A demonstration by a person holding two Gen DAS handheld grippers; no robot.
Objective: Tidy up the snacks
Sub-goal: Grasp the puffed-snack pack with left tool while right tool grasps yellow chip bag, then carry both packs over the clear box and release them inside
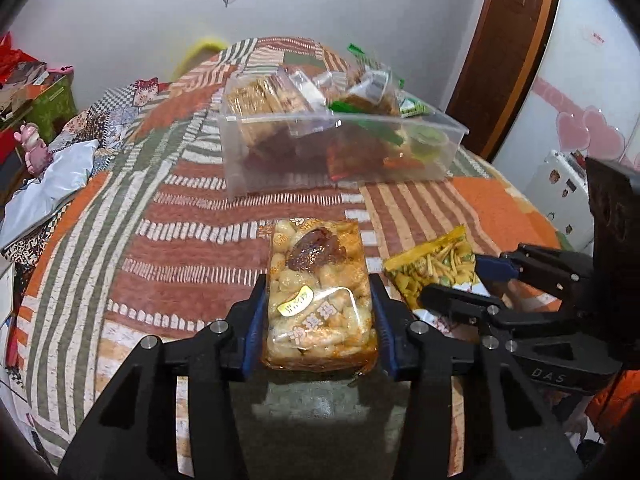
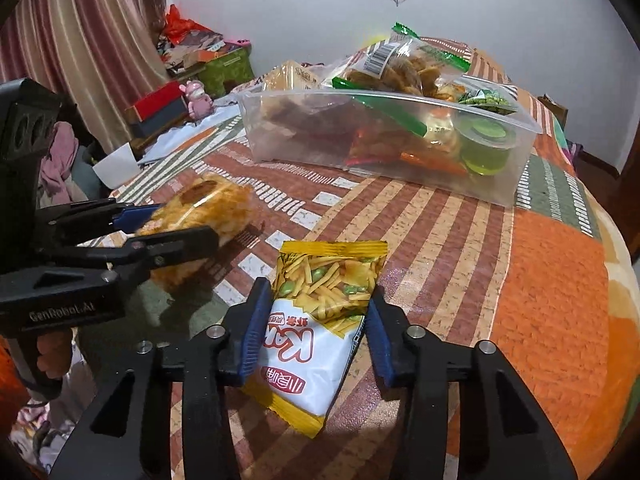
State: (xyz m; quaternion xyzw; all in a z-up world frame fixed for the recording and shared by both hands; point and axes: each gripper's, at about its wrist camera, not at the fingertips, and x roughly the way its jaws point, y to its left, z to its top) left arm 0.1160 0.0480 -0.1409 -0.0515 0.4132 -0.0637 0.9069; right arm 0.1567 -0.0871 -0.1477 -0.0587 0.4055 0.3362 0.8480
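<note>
A clear-wrapped block of puffed rice cake [image 1: 316, 280] lies on the striped patchwork cover [image 1: 192, 240], and my left gripper [image 1: 320, 320] is shut on its near half, blue pads pressed against both long sides. To its right a yellow snack packet [image 1: 432, 268] sits in the jaws of my right gripper [image 1: 452, 280]. In the right wrist view the right gripper [image 2: 318, 292] is shut on that yellow packet [image 2: 320, 304], pads at both edges. At the left of that view the left gripper [image 2: 184, 226] clamps the rice cake [image 2: 224, 204]. A clear plastic box [image 1: 280, 168] [image 2: 300, 140] holding several snacks stands farther back.
The patchwork cover [image 2: 540, 280] falls away at a rounded edge on the right. Beyond the left edge are a pink figurine [image 2: 198, 98], a green box [image 2: 224, 68], white sheets [image 1: 52, 184] and clutter. A brown door frame [image 1: 508, 40] stands at the back right.
</note>
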